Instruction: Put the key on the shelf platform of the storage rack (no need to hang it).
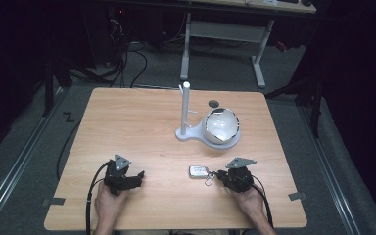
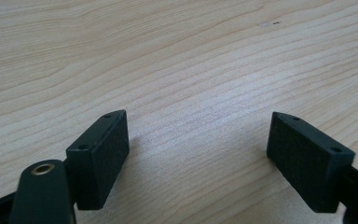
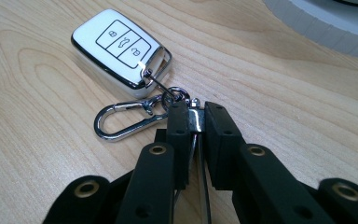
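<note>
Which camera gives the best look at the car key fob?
The right gripper view. There the key fob lies close up on the table, its three buttons readable, with its carabiner clip beside it and the right gripper shut on a metal piece of its keyring. The high view shows the fob small and without detail. The left gripper view shows bare wood.

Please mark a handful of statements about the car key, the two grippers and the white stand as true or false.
1. The right gripper is shut on a metal piece of the key ring. True.
2. The car key hangs from the white stand. False: it lies on the table.
3. The left gripper is open with nothing between its fingers. True.
4. The key shows one button. False: it shows three.
5. A carabiner clip is attached to the key. True.
</note>
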A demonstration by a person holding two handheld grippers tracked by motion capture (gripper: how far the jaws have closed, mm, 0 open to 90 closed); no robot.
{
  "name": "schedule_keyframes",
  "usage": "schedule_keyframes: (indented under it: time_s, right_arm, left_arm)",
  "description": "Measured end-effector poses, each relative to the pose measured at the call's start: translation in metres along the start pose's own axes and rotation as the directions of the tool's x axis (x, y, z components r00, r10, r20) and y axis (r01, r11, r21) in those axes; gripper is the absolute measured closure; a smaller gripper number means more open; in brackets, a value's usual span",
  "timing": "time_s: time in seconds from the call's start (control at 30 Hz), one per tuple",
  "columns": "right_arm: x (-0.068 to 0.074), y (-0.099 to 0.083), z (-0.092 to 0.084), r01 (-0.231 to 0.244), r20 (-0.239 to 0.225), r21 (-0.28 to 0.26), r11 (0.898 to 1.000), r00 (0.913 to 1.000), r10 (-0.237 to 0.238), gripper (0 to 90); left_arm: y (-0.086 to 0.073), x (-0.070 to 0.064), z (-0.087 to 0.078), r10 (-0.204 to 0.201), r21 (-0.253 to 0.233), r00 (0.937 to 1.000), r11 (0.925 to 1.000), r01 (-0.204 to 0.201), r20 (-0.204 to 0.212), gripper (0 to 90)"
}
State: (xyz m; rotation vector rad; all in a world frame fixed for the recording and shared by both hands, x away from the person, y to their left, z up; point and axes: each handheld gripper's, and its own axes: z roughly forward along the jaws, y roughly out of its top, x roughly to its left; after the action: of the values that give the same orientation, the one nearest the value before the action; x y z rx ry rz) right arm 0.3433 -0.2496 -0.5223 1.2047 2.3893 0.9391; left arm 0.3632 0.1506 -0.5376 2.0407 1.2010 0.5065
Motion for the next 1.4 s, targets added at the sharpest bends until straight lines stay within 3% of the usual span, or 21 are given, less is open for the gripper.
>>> schedule_keyframes:
  time_s: [0.5, 1.07, 1.4]
  right_arm:
    - [-0.002, 0.001, -0.001, -0.008, -0.012, 0.000, 1.000, 0.9999, 0.008, 81.9]
    - [-0.006, 0.003, -0.021, -0.029, -0.058, -0.071, 0.997, 0.9980, 0.025, 81.9]
    - [-0.005, 0.014, -0.036, 0.007, -0.046, -0.098, 0.995, 0.9989, -0.011, 81.9]
  left_arm:
    - [0.000, 0.000, 0.000, -0.001, -0.001, 1.0000, 1.0000, 0.001, 0.000, 21.2]
    - [0.000, 0.000, 0.000, -0.001, -0.001, 1.0000, 1.0000, 0.001, 0.000, 21.2]
    - [0.000, 0.000, 0.000, 0.000, 0.000, 1.0000, 1.0000, 0.000, 0.000, 21.2]
